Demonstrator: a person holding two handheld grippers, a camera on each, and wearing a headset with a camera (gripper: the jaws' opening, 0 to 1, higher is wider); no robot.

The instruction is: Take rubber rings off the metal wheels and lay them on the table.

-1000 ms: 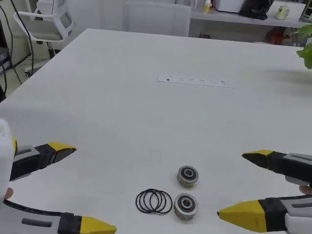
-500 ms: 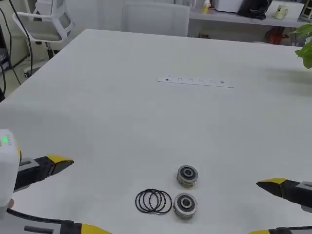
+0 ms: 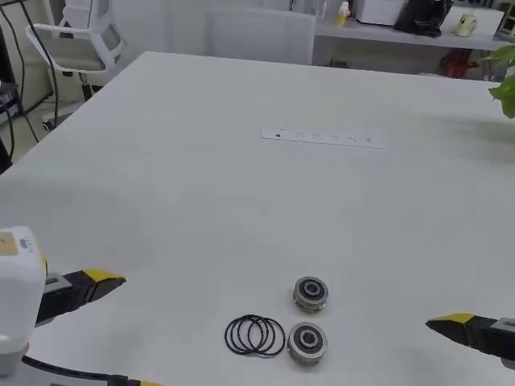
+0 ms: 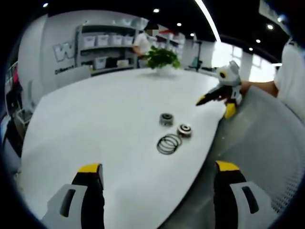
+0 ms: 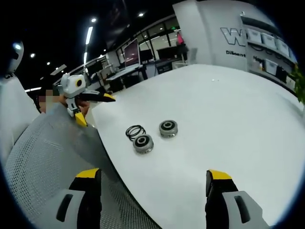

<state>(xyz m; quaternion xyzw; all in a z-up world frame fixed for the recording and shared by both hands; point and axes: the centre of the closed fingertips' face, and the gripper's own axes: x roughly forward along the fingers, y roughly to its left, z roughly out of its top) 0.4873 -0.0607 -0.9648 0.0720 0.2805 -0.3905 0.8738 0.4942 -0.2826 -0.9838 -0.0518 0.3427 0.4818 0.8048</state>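
- Centrally, near the front edge of the white table (image 3: 241,185), a loose pile of black rubber rings (image 3: 255,334) lies flat on the surface.
- Both metal wheels lie with their hubs facing up, to the right of the pile in the head view.
- Of the two, the nearer wheel (image 3: 306,341) sits just beside the rings, and the farther wheel (image 3: 311,293) sits close behind it, apart from the rings.
- On the near left, the left gripper (image 4: 158,168) is held with its jaws spread wide, gripping nothing, well apart from the rings.
- On the near right, the right gripper (image 5: 152,173) likewise has its jaws spread wide and grips nothing, well apart from the wheels.
- Farther back, a socket strip (image 3: 323,137) lies flat mid-table.
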